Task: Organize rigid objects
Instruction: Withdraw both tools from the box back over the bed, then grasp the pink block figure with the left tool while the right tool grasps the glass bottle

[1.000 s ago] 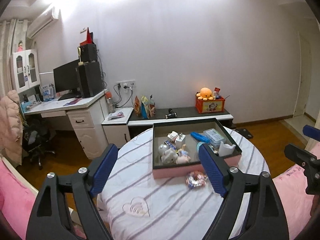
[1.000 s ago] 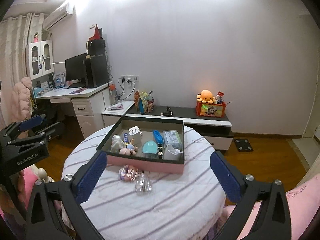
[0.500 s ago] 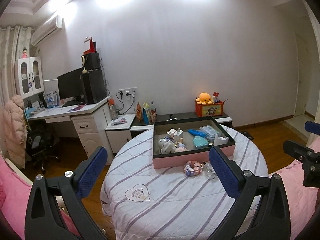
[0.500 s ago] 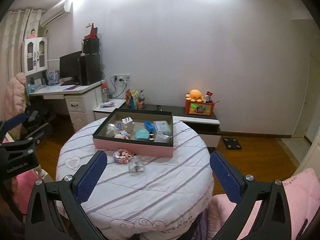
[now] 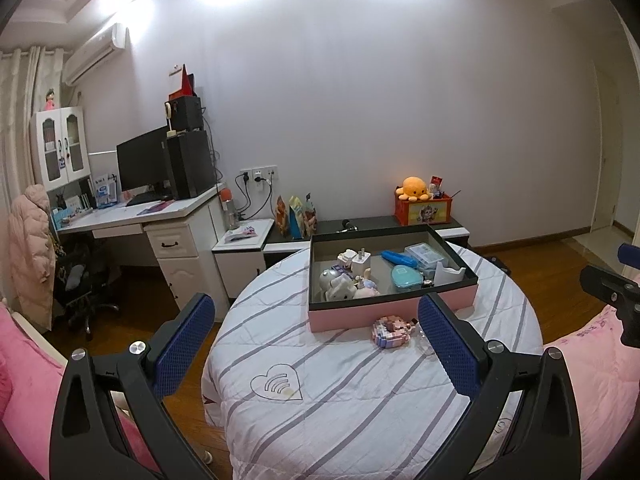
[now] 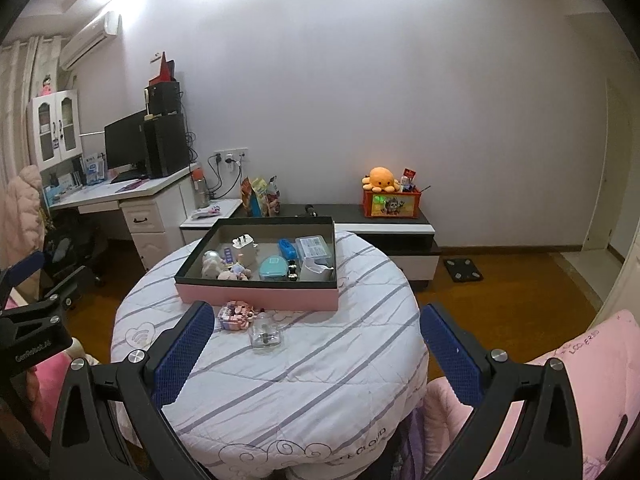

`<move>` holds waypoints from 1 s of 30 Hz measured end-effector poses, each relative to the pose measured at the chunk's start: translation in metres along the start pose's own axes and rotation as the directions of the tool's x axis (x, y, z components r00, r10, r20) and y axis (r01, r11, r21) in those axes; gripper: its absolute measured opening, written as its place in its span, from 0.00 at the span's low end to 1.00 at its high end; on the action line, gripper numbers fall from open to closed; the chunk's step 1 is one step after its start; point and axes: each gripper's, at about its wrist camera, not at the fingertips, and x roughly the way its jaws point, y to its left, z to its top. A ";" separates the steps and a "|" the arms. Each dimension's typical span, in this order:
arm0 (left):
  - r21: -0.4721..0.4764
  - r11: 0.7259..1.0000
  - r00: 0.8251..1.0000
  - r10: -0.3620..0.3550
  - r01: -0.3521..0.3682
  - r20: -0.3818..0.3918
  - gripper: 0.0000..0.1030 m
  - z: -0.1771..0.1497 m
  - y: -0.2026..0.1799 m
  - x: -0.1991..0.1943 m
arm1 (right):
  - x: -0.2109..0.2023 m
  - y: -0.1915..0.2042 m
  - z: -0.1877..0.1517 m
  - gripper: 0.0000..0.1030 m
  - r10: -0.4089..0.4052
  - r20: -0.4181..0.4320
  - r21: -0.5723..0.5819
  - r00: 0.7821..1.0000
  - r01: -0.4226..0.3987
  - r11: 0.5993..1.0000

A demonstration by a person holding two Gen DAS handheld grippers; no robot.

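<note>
A bedroom is seen; a round worktop [image 6: 280,380] in a striped cloth carries a pink box [image 6: 256,294]. Just before it lie a brick model [image 6: 236,315], rigid but crumbly, best pinched across its sides, and a clear case [image 6: 264,336], likely slippery. Both the left tool [image 5: 316,344] and right tool [image 6: 314,344] are spread, empty.
</note>
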 end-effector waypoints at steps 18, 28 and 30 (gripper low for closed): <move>-0.009 1.000 0.995 0.011 -0.012 -0.096 1.00 0.011 0.003 0.070 | 0.071 0.018 0.016 1.00 0.018 -0.105 -0.049 0.994 -0.024 0.999; 0.027 1.000 0.947 0.006 0.003 -0.321 1.00 -0.014 -0.010 0.156 | 0.175 0.036 -0.004 1.00 0.028 -0.342 -0.104 0.939 -0.068 0.992; 0.042 0.999 0.932 0.006 0.010 -0.362 1.00 -0.023 -0.013 0.171 | 0.196 0.038 -0.014 1.00 0.044 -0.404 -0.094 0.914 -0.089 0.992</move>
